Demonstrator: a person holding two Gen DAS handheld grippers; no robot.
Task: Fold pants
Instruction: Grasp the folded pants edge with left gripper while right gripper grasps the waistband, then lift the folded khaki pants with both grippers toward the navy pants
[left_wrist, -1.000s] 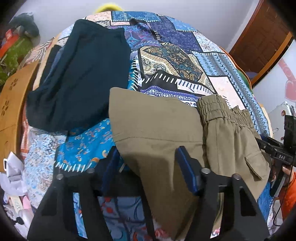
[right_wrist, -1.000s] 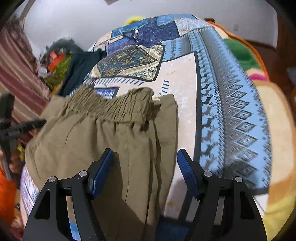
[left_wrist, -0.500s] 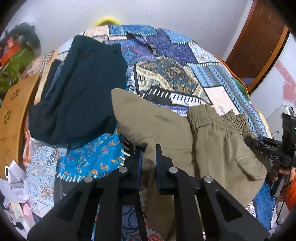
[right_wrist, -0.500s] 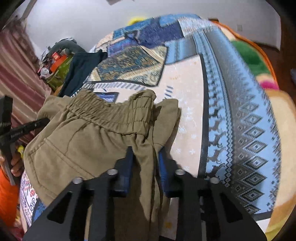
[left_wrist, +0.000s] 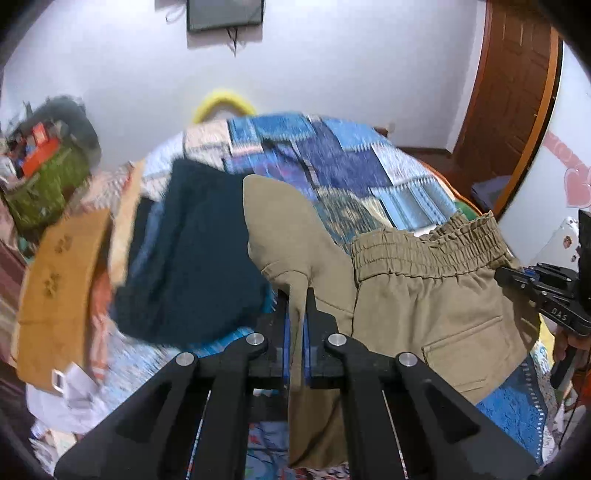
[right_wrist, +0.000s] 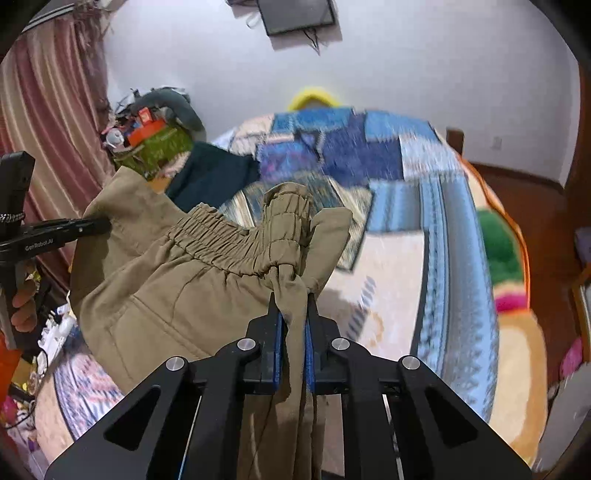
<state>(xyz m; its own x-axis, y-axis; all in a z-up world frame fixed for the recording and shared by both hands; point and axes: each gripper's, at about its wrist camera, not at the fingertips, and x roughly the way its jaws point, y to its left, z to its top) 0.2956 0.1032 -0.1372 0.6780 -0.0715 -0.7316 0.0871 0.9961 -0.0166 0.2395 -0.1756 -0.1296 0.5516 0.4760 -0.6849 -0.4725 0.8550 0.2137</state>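
Observation:
Olive-khaki pants (left_wrist: 424, 291) with an elastic waistband hang lifted above the patchwork bedspread (left_wrist: 351, 166). My left gripper (left_wrist: 297, 295) is shut on a fold of the leg cloth, which rises in a peak beyond the pads. My right gripper (right_wrist: 293, 301) is shut on bunched cloth just below the waistband (right_wrist: 236, 243). In the right wrist view the pants (right_wrist: 166, 295) spread left toward the other gripper. Each view shows the other hand-held gripper at its edge: the right one (left_wrist: 550, 299), the left one (right_wrist: 55, 230).
A dark teal garment (left_wrist: 192, 251) lies on the bed to the left. A wooden board (left_wrist: 55, 295) and clutter (left_wrist: 44, 173) sit at the bed's left side. A wooden door (left_wrist: 513, 92) stands right. A screen (right_wrist: 295, 14) hangs on the far wall.
Both grippers went from open to shut on the pants, then rose, lifting the cloth off the bed. Both views tilted up and now show the wall.

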